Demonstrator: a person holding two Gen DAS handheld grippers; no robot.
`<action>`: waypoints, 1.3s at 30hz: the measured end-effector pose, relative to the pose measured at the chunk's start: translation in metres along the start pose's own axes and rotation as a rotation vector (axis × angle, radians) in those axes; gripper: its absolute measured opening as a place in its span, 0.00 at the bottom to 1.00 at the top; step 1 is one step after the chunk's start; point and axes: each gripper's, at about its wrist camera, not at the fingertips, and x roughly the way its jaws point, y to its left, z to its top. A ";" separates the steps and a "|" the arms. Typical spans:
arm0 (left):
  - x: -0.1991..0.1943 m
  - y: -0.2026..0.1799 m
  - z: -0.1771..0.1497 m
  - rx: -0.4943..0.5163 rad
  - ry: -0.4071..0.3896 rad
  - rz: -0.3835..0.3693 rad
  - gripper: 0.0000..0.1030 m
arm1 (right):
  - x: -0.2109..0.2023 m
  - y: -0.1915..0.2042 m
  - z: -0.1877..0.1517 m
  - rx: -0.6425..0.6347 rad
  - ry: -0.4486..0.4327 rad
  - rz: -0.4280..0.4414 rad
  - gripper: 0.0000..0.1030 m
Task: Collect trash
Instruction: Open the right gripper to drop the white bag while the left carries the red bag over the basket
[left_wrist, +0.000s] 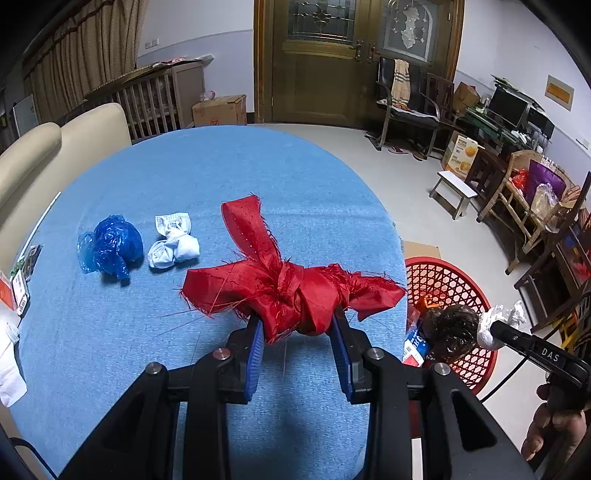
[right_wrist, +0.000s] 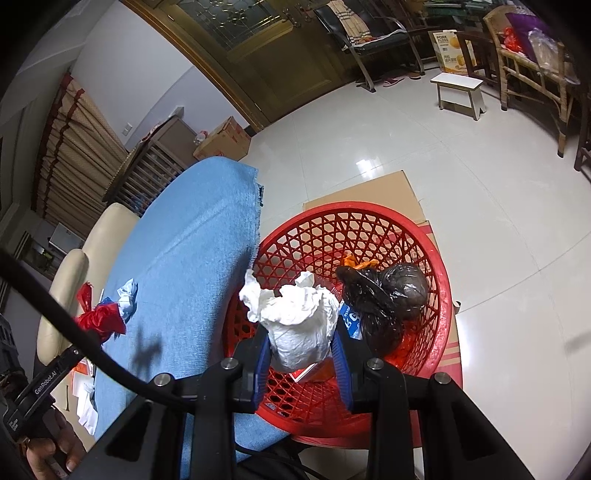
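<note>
Two clenched jaws: left on frayed red satin knot, right on crumpled white paper.

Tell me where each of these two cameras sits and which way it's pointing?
Left wrist: rides the left gripper, looking down across the blue cloth; jaws shut on a red fabric bundle.
Right wrist: rides the right gripper, looking down into the red basket; jaws shut on crumpled white paper; a hand shows.
Shared: basket, cloth, both bundles.
</note>
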 end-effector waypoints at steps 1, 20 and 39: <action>-0.001 -0.001 0.000 0.002 -0.002 -0.001 0.35 | -0.001 0.000 0.000 0.000 -0.002 0.002 0.32; -0.001 -0.029 -0.001 0.053 0.001 -0.044 0.35 | -0.012 -0.010 -0.003 0.011 -0.015 -0.001 0.32; 0.006 -0.049 -0.003 0.091 0.022 -0.079 0.35 | -0.002 -0.006 -0.009 -0.002 0.015 0.005 0.32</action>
